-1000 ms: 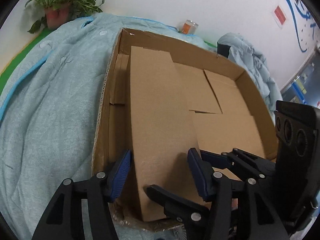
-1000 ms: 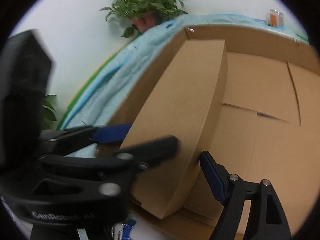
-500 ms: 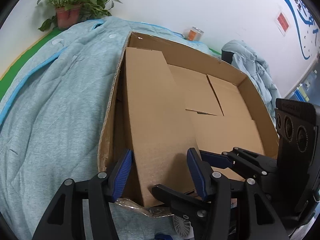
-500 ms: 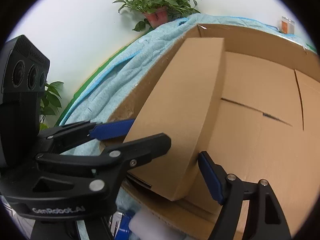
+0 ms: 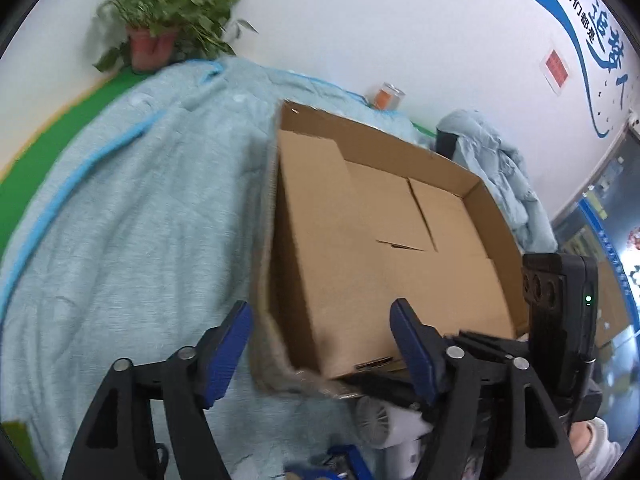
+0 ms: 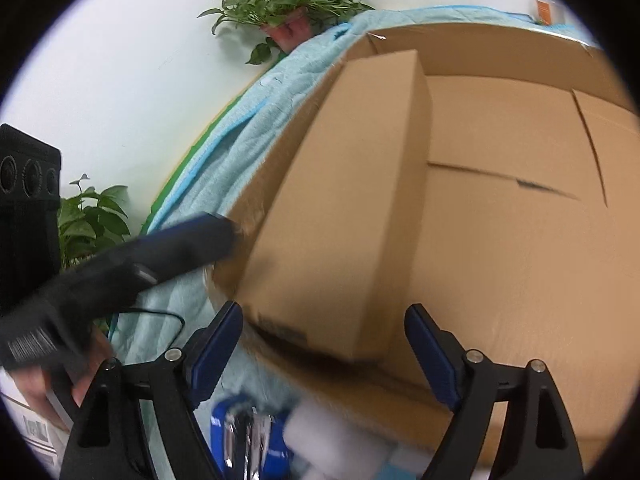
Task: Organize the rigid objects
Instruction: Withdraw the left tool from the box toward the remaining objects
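Left claw [image 5: 320, 344] newly spread, off the upright carton [image 5: 320, 240] gripped before; right claw [image 6: 324, 344] narrowing, pads clear.

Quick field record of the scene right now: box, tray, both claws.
tray: large open cardboard tray on light blue blanket
box: tall closed cardboard box inside the tray, along its left wall
left claw: open, just widened, pads clear of the box
right claw: open, closing in, box's near end between pads, no contact visible
background: potted plant
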The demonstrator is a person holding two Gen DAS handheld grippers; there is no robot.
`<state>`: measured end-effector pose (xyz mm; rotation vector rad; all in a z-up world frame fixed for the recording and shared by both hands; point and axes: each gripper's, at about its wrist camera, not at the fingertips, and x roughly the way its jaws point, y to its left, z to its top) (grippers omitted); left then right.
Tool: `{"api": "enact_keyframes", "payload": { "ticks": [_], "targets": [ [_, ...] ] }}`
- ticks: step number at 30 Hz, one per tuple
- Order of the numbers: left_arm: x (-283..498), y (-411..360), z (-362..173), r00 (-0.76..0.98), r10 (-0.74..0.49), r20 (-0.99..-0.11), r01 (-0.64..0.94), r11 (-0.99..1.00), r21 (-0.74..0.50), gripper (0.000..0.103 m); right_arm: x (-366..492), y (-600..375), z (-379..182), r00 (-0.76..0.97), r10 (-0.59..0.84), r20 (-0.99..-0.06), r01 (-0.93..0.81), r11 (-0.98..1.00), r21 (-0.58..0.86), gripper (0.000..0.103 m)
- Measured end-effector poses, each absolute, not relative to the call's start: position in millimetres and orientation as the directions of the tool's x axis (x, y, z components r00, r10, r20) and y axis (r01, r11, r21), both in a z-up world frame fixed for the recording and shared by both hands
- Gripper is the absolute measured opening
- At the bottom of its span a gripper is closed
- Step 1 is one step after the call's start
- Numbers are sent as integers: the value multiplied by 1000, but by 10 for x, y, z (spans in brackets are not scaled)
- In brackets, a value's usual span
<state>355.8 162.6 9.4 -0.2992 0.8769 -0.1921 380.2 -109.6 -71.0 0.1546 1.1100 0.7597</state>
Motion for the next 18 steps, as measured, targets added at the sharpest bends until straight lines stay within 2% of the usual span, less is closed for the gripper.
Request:
{"api": "enact_keyframes", "payload": {
  "ticks": [4,5,10,11,13,14,15,16,18],
  "targets": [
    [3490,1684,145,638,-278,-718,42,944,-328,70,3826,-1020,-728,245,632,-735,-481,738,474,52],
    [3468,1691,172,645,-274,-713,44,945,-323,70,3876,-979,-766,212,658,-723,-475,716,512,44],
    [3312,1599,266,675,-240,-698,73,963,-261,70,3844,-900,-713,240,622,-745,-505,736,451,47],
    [3255,1559,275,681,-242,-691,85,963,-255,70,3810,-923,-699,232,624,-746,-507,733,454,50],
    [3098,1482,330,706,-225,-671,97,970,-223,70,3667,-1041,-595,289,595,-750,-509,759,406,67],
    [2992,1431,374,727,-210,-654,99,974,-202,75,3569,-1130,-518,339,570,-748,-512,779,362,84],
    [2883,1390,415,745,-191,-639,92,978,-186,91,3413,-1248,-402,416,530,-739,-512,808,292,86],
    [2763,1342,464,763,-171,-623,80,982,-172,99,3314,-1320,-346,455,505,-733,-507,824,252,86],
    [2501,1199,567,794,-168,-585,82,982,-172,102,2997,-1577,-206,547,443,-710,-468,865,180,89]
  ]
}}
